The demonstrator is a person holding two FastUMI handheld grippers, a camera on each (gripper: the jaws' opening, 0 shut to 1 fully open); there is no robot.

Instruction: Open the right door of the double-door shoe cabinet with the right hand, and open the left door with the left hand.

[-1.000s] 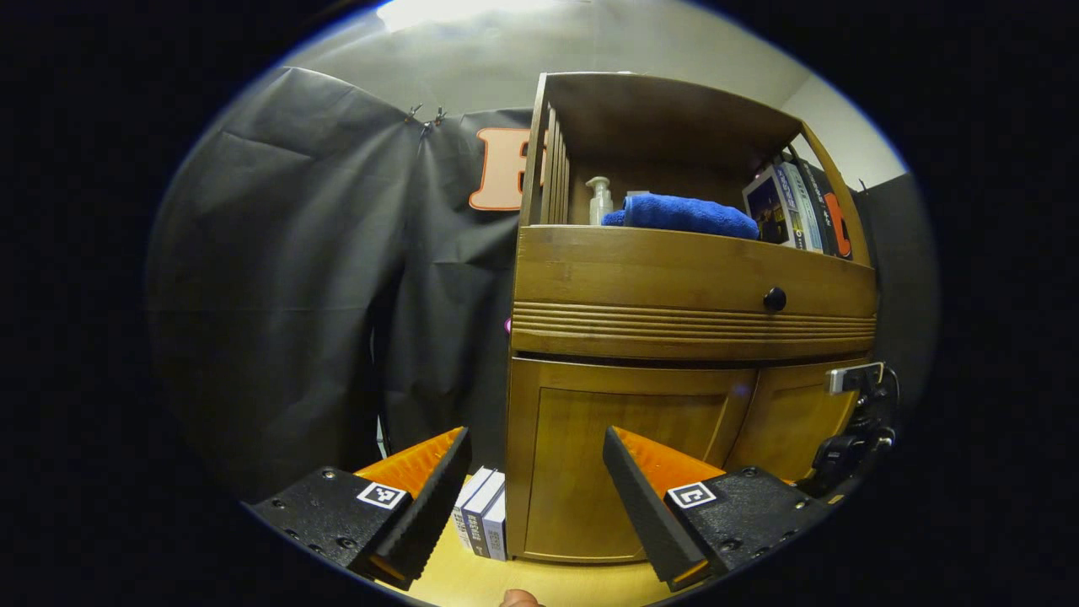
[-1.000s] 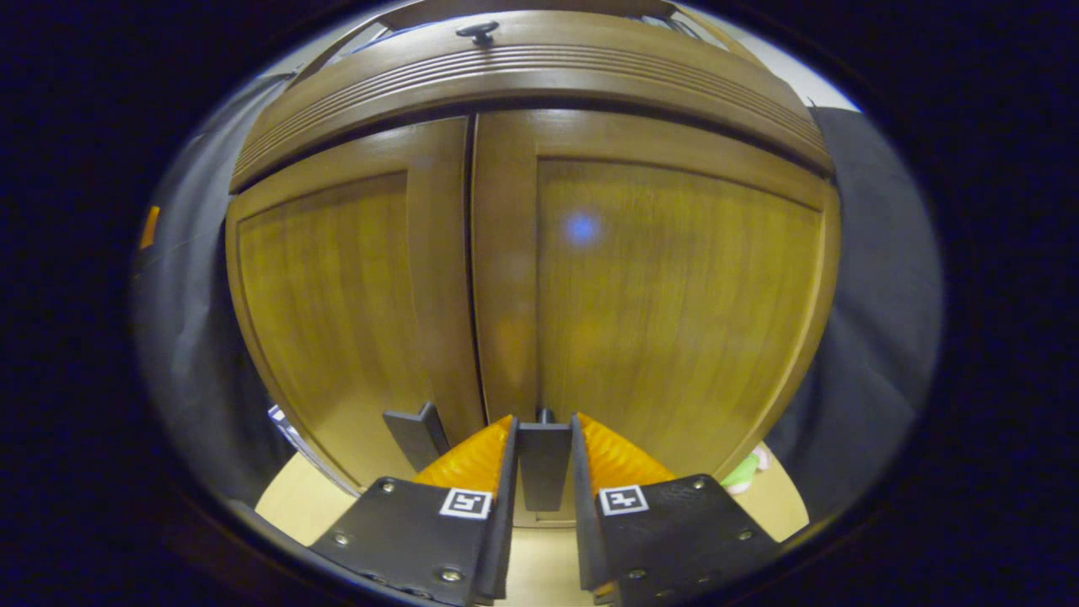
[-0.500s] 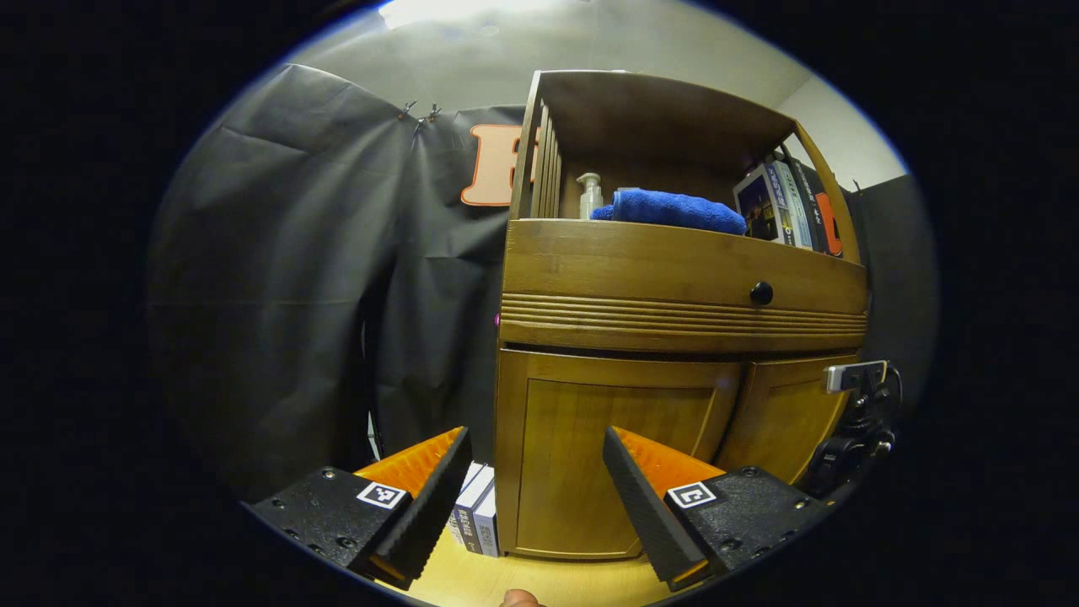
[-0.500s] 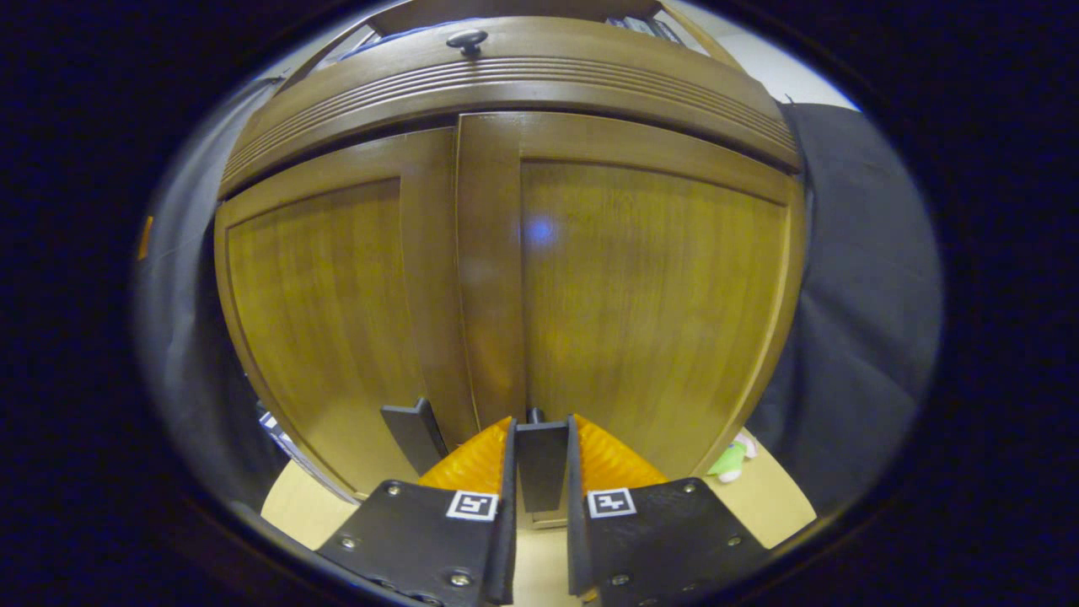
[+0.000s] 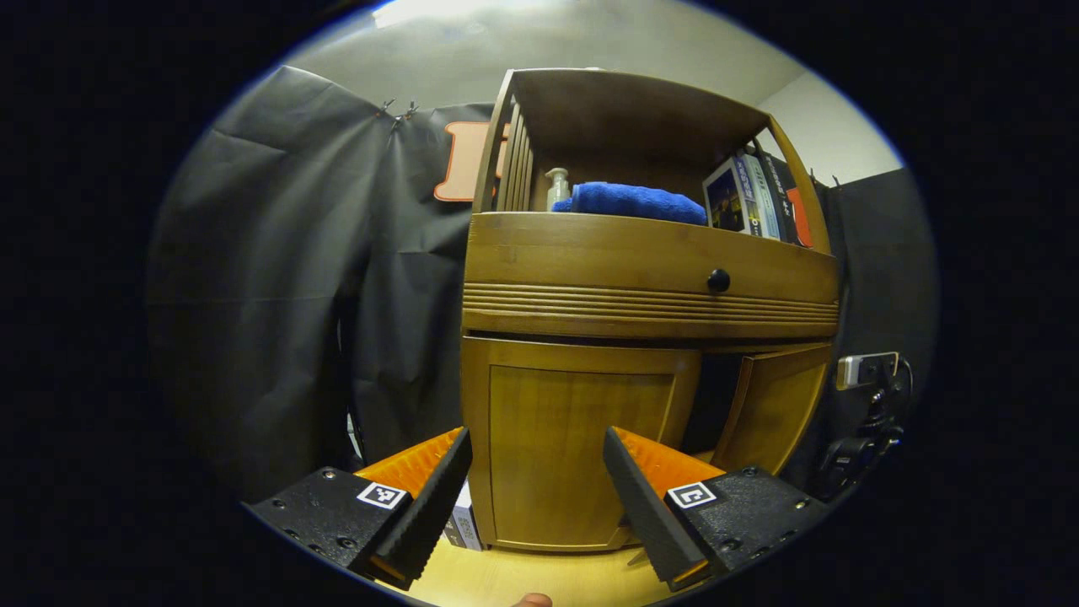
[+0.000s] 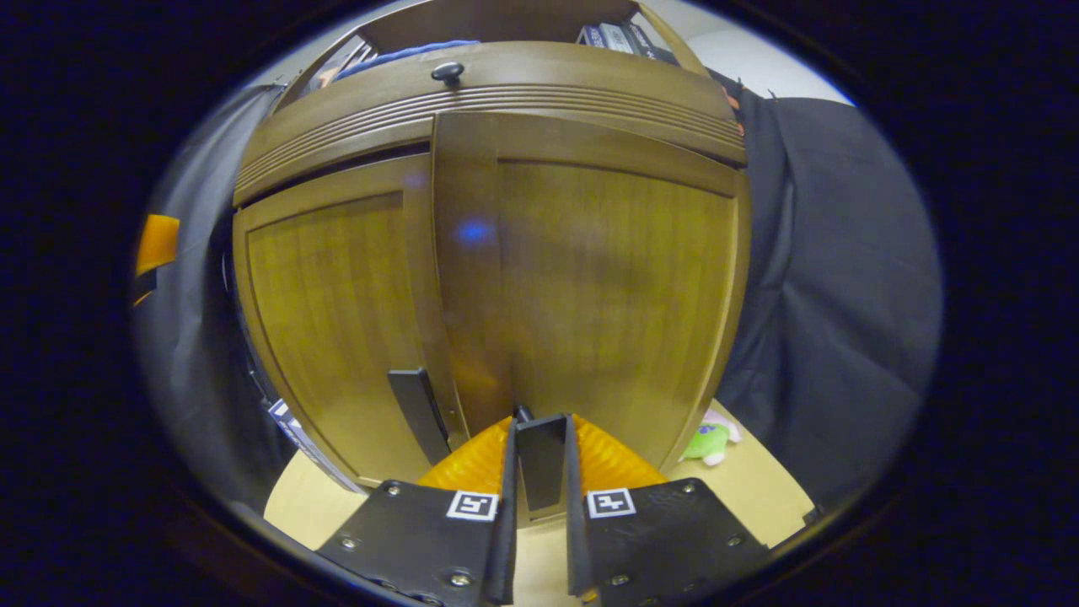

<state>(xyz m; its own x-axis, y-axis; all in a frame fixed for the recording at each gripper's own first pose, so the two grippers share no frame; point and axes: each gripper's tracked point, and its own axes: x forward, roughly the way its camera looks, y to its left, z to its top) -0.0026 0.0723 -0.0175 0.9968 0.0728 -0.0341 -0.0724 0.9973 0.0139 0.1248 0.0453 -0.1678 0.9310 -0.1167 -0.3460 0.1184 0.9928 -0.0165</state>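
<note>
- Blue towel [image 5: 638,201], folded, lying on the open upper shelf.
- Pump bottle [image 5: 556,186], upright, just left of the towel and behind it.
- Books [image 5: 742,206], upright and leaning at the shelf's right end.
- More books [image 5: 459,529] standing on the floor [image 5: 506,577], low down on the left.
- Green and pink soft toy [image 6: 710,438] on the floor, low down on the right in the right gripper view.
- Black cloth [image 5: 278,278] hanging behind, creased.

Your left gripper [image 5: 537,485], at the bottom of the left gripper view, has two black screw-studded plates, each with a small square black-and-white marker, and orange wedge fingers faced with ribbed black pads. Your right gripper [image 6: 539,472], at the bottom of the right gripper view, looks alike.
</note>
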